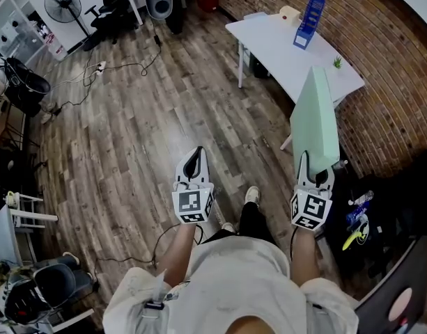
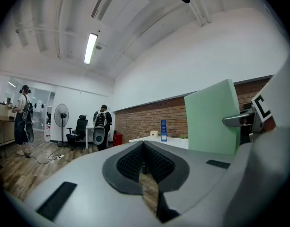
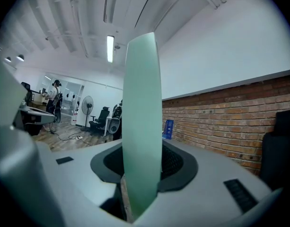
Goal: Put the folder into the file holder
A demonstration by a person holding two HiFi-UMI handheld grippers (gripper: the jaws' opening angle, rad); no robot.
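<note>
A pale green folder point(image 1: 315, 117) stands upright on its edge in my right gripper point(image 1: 315, 171), whose jaws are shut on its lower end. In the right gripper view the folder point(image 3: 142, 126) fills the middle between the pads point(image 3: 175, 162). The blue file holder point(image 1: 308, 21) stands on a white table point(image 1: 279, 51) ahead by the brick wall, well beyond the folder; it also shows small in the right gripper view point(image 3: 168, 128) and the left gripper view point(image 2: 163, 130). My left gripper point(image 1: 193, 164) hangs over the wooden floor to the left, its pads point(image 2: 135, 160) together with nothing between them.
A brick wall point(image 1: 380, 40) runs along the right. A small plant point(image 1: 337, 62) and a box point(image 1: 290, 12) sit on the table. Cables point(image 1: 102, 67), a fan point(image 1: 65, 4) and office chairs point(image 1: 112, 9) stand at the far left. Dark bags point(image 1: 370, 218) lie at my right.
</note>
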